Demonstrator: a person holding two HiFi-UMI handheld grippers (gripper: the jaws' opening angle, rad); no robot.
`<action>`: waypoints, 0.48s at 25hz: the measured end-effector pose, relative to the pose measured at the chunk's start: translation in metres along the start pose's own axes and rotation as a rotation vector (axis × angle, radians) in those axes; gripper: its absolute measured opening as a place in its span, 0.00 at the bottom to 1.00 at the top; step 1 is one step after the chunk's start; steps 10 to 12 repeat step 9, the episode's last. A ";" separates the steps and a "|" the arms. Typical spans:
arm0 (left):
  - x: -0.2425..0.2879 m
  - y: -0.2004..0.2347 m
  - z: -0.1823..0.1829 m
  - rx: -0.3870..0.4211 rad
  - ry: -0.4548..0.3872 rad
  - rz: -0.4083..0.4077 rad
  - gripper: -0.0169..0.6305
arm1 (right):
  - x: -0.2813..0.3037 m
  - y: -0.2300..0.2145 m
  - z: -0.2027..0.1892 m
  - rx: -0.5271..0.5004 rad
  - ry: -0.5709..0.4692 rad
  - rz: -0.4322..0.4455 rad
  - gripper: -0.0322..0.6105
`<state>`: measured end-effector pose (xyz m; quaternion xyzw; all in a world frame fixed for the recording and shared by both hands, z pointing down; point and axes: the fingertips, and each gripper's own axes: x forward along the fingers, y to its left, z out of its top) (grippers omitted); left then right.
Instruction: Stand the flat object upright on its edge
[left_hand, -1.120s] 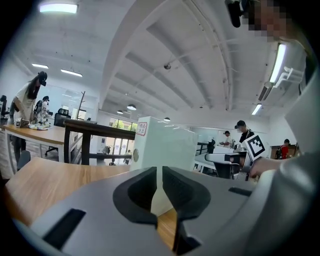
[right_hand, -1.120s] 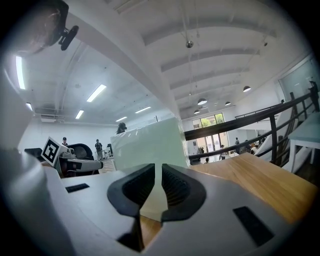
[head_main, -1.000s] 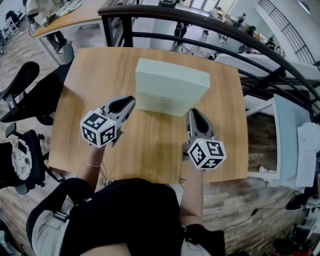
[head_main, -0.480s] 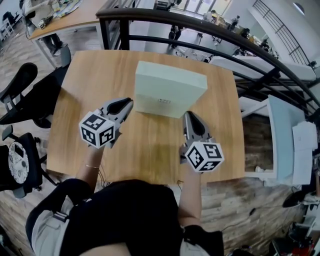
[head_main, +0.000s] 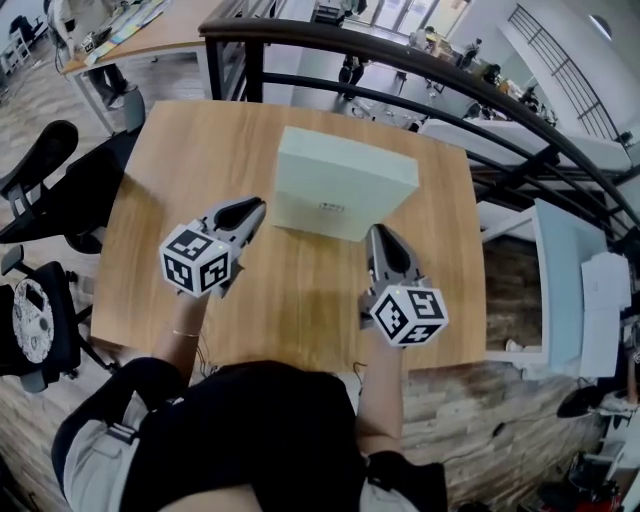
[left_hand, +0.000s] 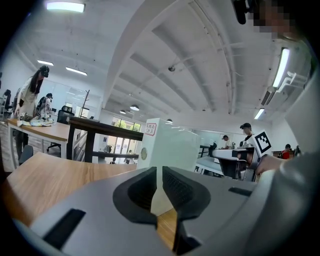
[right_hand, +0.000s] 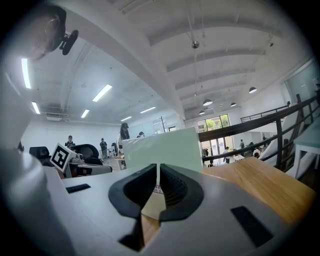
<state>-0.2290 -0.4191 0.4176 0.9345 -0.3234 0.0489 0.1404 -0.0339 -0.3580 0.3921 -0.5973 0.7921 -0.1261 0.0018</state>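
Observation:
A pale green flat box (head_main: 340, 175) rests on the wooden table (head_main: 190, 150) with its broad face up and a narrow labelled side toward me. My left gripper (head_main: 258, 206) is shut and empty, its tips just off the box's near left corner. My right gripper (head_main: 377, 232) is also shut and empty, its tips at the near right corner; I cannot tell whether they touch. In the left gripper view the box (left_hand: 172, 145) rises just beyond the closed jaws of the left gripper (left_hand: 160, 172). The right gripper view shows the box (right_hand: 160, 147) behind the closed jaws of the right gripper (right_hand: 158, 170).
A black railing (head_main: 400, 45) runs just past the table's far edge. Black office chairs (head_main: 40, 170) stand at the left. A white desk (head_main: 570, 280) is off to the right. Bare wood lies on both sides of the box and in front of it.

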 end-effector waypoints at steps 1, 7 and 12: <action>-0.001 0.001 0.000 -0.002 -0.002 0.003 0.10 | 0.001 0.001 0.000 -0.001 0.002 0.005 0.10; -0.002 0.003 0.002 -0.005 -0.009 0.009 0.10 | 0.004 0.007 0.003 -0.007 -0.001 0.027 0.10; -0.002 0.003 0.003 -0.004 -0.013 0.009 0.10 | 0.005 0.008 0.004 -0.007 -0.002 0.029 0.10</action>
